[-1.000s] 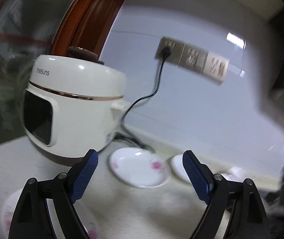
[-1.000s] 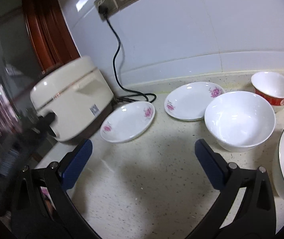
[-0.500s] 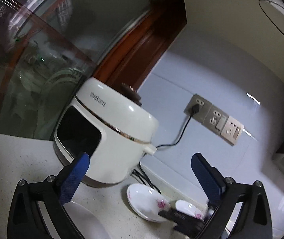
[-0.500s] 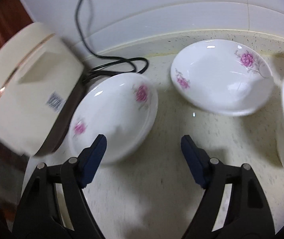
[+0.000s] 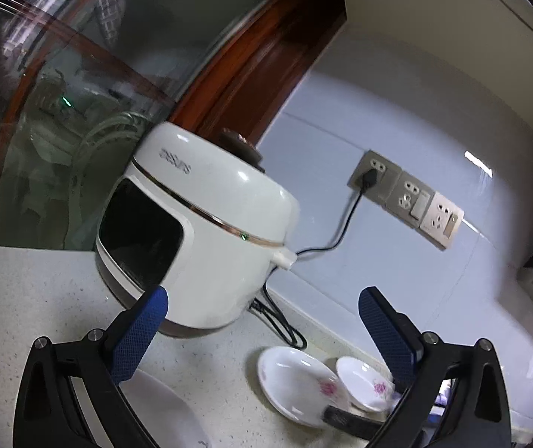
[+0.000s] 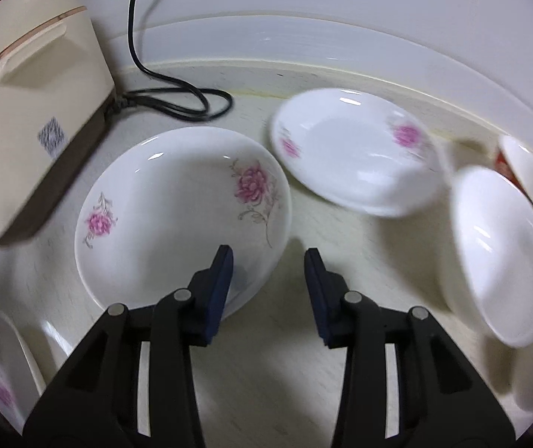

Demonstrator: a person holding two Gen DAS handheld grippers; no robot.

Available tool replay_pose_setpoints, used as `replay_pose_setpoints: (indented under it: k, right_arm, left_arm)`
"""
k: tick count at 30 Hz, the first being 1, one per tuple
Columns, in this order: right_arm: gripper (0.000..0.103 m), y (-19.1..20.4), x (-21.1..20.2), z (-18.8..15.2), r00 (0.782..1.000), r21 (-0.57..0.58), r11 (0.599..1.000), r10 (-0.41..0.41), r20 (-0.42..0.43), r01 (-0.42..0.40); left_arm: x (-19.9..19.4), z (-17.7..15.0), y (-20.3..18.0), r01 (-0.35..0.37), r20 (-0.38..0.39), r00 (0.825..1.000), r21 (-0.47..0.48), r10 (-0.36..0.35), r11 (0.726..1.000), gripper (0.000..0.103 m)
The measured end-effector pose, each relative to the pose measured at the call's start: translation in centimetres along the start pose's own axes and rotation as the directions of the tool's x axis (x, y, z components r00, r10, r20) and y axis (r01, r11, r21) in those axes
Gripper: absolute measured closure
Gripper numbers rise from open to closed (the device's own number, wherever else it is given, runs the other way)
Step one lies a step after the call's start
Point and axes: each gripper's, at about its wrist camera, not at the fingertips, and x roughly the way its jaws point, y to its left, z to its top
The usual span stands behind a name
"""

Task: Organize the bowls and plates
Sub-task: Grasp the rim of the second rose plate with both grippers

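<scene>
1. The flowered plate (image 6: 176,216) lies on the counter (image 6: 266,366) just beside the rice cooker (image 6: 23,86).
2. It looks glazed, stiff, slippery and breakable; I judge the near rim is the best place to take hold.
3. The right gripper (image 6: 268,261) is closing, one finger over the plate's rim, the other outside, not yet pressing.
4. The left gripper (image 5: 262,313) stands wide and empty.
5. The cooker carries a brand name and a small square code; both are unreadable.

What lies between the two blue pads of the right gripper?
In the right wrist view, the right gripper is closing around the near rim of the white shallow plate with pink flowers; otherwise only speckled countertop.
</scene>
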Motion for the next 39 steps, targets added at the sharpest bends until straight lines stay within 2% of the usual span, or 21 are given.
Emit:
replay_pose_setpoints:
  k: [4,7,10,12,14,15,16,19,21,22,24,26,30,35,39]
  right_arm:
    - [0.060,-3.1,-2.7,-3.3,1.000,0.012,1.000,-0.006,0.013,0.006]
    - [0.060,-5.0,-4.4,-5.3,0.999,0.020,0.999,0.032,0.017,-0.033]
    - [0.060,-6.8,-5.9,-7.2,0.998,0.023,0.998,0.062,0.016,-0.062]
    - [0.060,-7.7,-6.2,-7.9,0.996,0.039,0.996,0.085,0.012,-0.085]
    - [0.059,-8.6,-6.3,-8.2,0.992,0.072,0.989,0.128,0.002,-0.128]
    - [0.060,-9.3,-6.5,-8.4,0.988,0.086,0.984,0.153,0.001,-0.153]
    - [0.060,-9.5,-6.4,-8.2,0.985,0.094,0.980,0.175,0.001,-0.174]
    - [0.059,-10.2,-6.2,-8.0,0.970,0.124,0.963,0.243,-0.001,-0.241]
    - [0.059,-10.4,-5.9,-7.6,0.963,0.141,0.953,0.271,-0.001,-0.268]
    - [0.059,-10.4,-5.6,-7.4,0.960,0.147,0.949,0.280,0.004,-0.278]
    - [0.059,-10.3,-5.9,-7.5,0.959,0.138,0.949,0.282,0.017,-0.282]
    - [0.059,-10.2,-5.7,-7.6,0.956,0.125,0.948,0.291,0.037,-0.294]
    - [0.059,-10.3,-5.6,-7.7,0.943,0.122,0.935,0.330,0.051,-0.334]
    - [0.059,-10.1,-5.6,-7.6,0.946,0.109,0.940,0.320,0.055,-0.324]
    - [0.068,-9.7,-5.6,-7.6,0.956,0.092,0.952,0.288,0.054,-0.292]
  left_arm:
    - [1.3,-0.9,-1.4,0.054,-0.105,0.993,0.066,-0.047,0.996,0.000]
    - [2.4,-2.2,-3.3,0.141,-0.221,0.969,0.129,-0.110,0.982,0.000]
    - [3.5,-3.9,-5.5,0.223,-0.349,0.926,0.210,-0.140,0.952,0.000]
    - [4.1,-5.1,-6.4,0.272,-0.431,0.889,0.227,-0.154,0.935,0.000]
    - [4.9,-6.3,-6.9,0.289,-0.494,0.858,0.237,-0.141,0.928,0.000]
    - [5.5,-7.1,-7.1,0.286,-0.529,0.840,0.248,-0.118,0.925,0.000]
    - [5.7,-7.5,-7.2,0.286,-0.544,0.832,0.252,-0.109,0.925,0.000]
    - [7.0,-8.8,-7.0,0.268,-0.606,0.793,0.244,-0.069,0.932,0.000]
    - [7.9,-9.6,-6.5,0.266,-0.662,0.747,0.204,-0.067,0.942,0.000]
    - [8.2,-9.8,-6.3,0.265,-0.679,0.730,0.185,-0.072,0.946,0.000]
    - [8.0,-10.0,-6.2,0.260,-0.677,0.733,0.192,-0.064,0.946,0.000]
    - [8.1,-10.3,-6.5,0.268,-0.691,0.721,0.206,-0.054,0.941,0.000]
    - [9.8,-11.8,-7.4,0.277,-0.761,0.649,0.230,-0.005,0.933,0.000]
    - [10.3,-12.2,-8.0,0.274,-0.760,0.649,0.259,0.021,0.926,0.000]
    - [10.3,-12.8,-8.8,0.280,-0.760,0.646,0.321,0.069,0.905,0.001]
